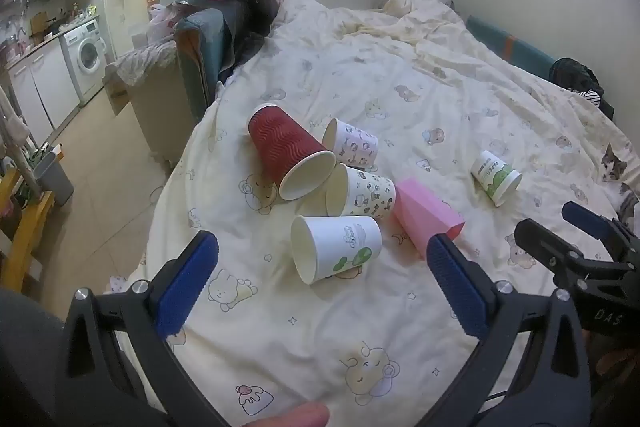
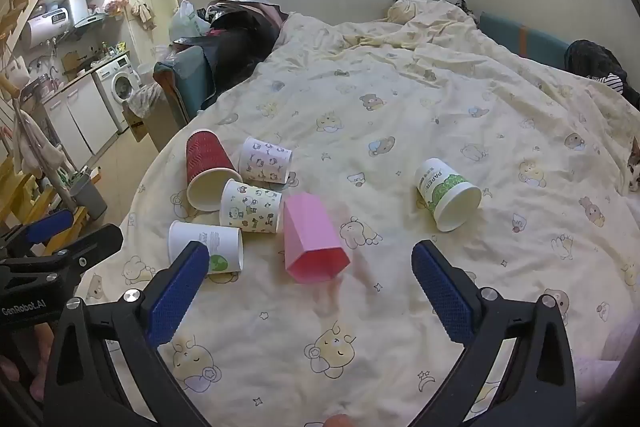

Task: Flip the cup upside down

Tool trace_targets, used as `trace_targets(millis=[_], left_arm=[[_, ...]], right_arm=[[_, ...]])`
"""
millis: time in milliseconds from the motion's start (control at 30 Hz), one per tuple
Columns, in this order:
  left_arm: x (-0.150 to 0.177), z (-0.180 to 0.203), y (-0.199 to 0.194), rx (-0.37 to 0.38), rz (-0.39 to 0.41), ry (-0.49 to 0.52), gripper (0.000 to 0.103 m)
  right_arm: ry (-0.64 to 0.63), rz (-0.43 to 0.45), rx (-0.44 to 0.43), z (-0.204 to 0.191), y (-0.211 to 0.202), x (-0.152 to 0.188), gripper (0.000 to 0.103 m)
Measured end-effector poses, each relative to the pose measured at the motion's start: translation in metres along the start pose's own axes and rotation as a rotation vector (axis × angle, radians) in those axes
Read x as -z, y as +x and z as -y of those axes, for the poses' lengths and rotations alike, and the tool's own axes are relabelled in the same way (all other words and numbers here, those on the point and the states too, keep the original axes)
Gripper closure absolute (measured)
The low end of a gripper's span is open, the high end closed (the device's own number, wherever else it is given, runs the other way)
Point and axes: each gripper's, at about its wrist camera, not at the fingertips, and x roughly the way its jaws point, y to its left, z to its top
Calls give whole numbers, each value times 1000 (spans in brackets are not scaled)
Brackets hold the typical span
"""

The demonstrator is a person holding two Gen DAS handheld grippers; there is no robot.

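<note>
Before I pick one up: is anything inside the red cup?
The red cup lies on its side on the bedspread. Its open mouth shows only a bare cream interior near the rim. The deeper part toward the base is out of sight.

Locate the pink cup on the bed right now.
The pink cup lies on its side mid-bedspread, just right of the cartoon-print cup, ahead of the open right gripper.

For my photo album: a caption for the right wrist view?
Open right hand-held gripper above six tipped cups, pink cup nearest, on a bedspread.
</note>
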Motion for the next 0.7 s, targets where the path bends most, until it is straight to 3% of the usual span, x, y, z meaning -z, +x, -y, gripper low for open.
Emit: trace_targets(millis=[700], left_arm=[[0, 0, 2, -8, 2, 2, 0]], right_arm=[[2, -1, -3, -1, 1, 1, 0]])
